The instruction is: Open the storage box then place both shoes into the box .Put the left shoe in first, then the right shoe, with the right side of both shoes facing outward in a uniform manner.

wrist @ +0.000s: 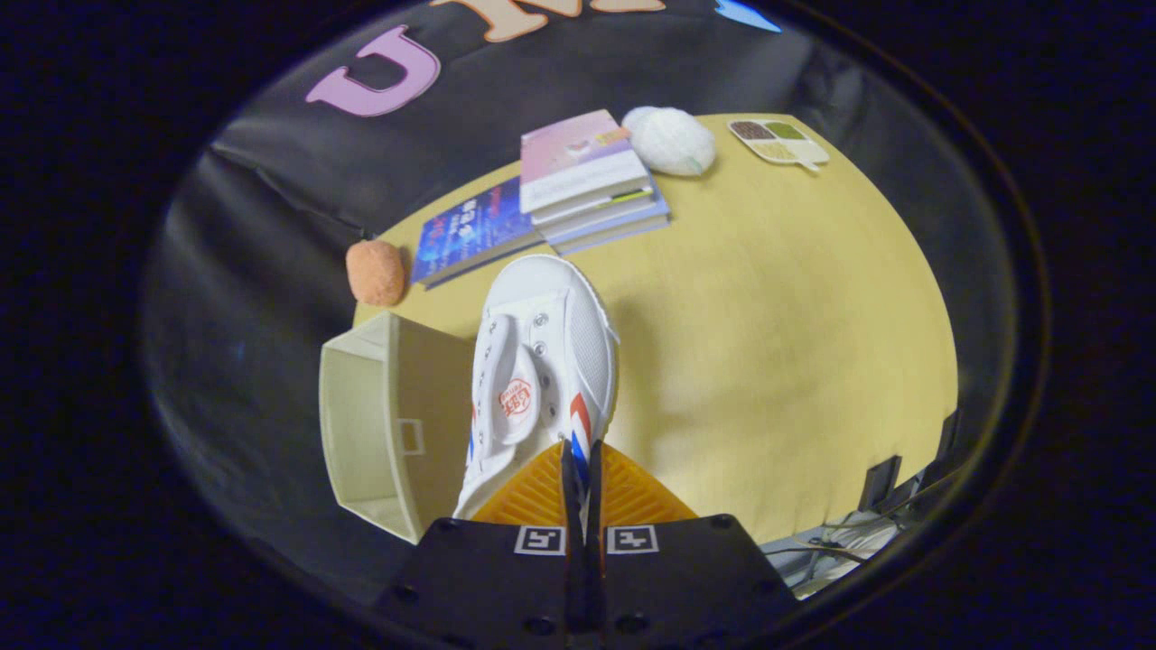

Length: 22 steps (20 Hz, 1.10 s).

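A white canvas shoe point(542, 361) with red and blue side stripes and a red tongue badge hangs in the air, toe pointing away from me. My gripper point(582, 483) is shut on the shoe's heel-side wall, its orange fingers point(632, 492) pressed close together. Just left of the shoe stands the cream storage box point(384, 424), open, with its inside bare as far as I can see. The shoe's left edge overlaps the box's right wall. The box stands at the near left corner of the yellow table point(777, 343).
Beyond the shoe lie a blue book point(471, 230) and a stack of books point(587, 176). An orange sponge-like lump point(375, 271) sits at the table's left edge. A white round object point(670, 140) and a divided tray point(778, 142) are at the far side. Cables point(849, 542) hang off the near right.
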Each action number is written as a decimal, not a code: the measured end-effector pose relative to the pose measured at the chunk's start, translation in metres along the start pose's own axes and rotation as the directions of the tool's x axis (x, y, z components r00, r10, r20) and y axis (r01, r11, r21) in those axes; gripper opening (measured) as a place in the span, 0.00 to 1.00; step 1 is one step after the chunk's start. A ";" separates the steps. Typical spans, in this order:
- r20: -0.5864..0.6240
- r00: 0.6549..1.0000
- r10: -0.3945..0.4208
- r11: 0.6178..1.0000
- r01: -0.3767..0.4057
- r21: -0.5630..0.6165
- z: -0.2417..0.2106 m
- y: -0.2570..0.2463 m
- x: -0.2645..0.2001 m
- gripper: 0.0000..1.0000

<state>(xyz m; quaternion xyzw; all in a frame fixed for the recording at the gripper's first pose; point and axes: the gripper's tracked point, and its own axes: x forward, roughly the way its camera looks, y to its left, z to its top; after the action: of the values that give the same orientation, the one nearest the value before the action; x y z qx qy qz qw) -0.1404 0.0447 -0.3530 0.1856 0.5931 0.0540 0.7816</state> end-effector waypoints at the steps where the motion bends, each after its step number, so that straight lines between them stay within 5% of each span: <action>1: 0.022 0.999 0.024 1.000 -0.024 -0.017 0.005 0.021 -0.007 0.02; 10: -0.015 0.987 0.159 0.976 -0.159 -0.151 -0.027 0.163 0.004 0.03; 22: -0.015 0.996 0.090 0.982 -0.091 -0.164 -0.053 0.179 0.057 0.03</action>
<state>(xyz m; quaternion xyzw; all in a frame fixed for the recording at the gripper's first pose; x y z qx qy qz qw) -0.1502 0.2398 -0.3529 0.1471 0.5806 0.1390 0.7886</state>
